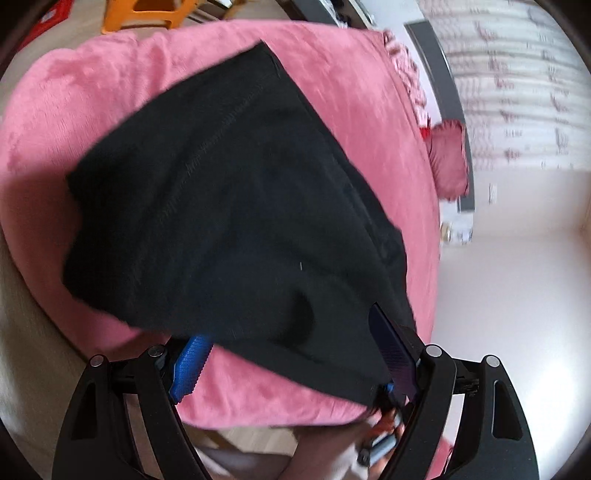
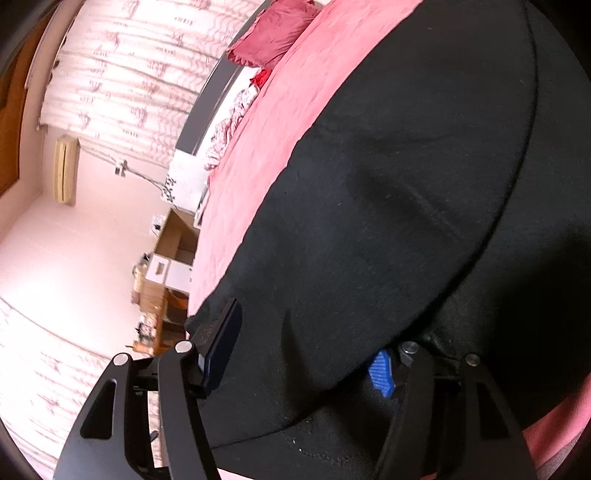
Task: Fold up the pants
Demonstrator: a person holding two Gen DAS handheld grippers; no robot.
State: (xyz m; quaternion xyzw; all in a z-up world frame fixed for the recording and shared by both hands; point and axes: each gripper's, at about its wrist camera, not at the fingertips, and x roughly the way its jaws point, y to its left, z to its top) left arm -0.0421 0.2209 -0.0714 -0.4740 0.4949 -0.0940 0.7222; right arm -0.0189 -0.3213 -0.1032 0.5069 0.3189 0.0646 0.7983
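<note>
the black, soft-knit pants (image 1: 229,206) lie spread on the pink plush bedspread (image 1: 110,96) of a bed, already doubled into a broad dark panel whose near hem reaches the edge of the bed closest to both cameras. a stitched seam runs down its middle in the left wrist view.

the left claw (image 1: 291,365) has its fingers wide apart, the near hem lying across the gap and partly draped over the blue pads (image 1: 190,365); nothing is pinched. the right claw (image 2: 303,350) is also parted, with black cloth bunched between its fingers and over its base, and no pad seems to press on it – i read it as released rather than gripping.

the fabric looks light, limp and a little clingy – it will sag and wrinkle wherever unsupported and offers no stiffness to push against. the sensible holds are the two near corners of the hem, one per claw, pinching all layers together so they do not slide apart, then carrying them evenly toward the far edge by the dark red pillow (image 2: 273,33).
</note>
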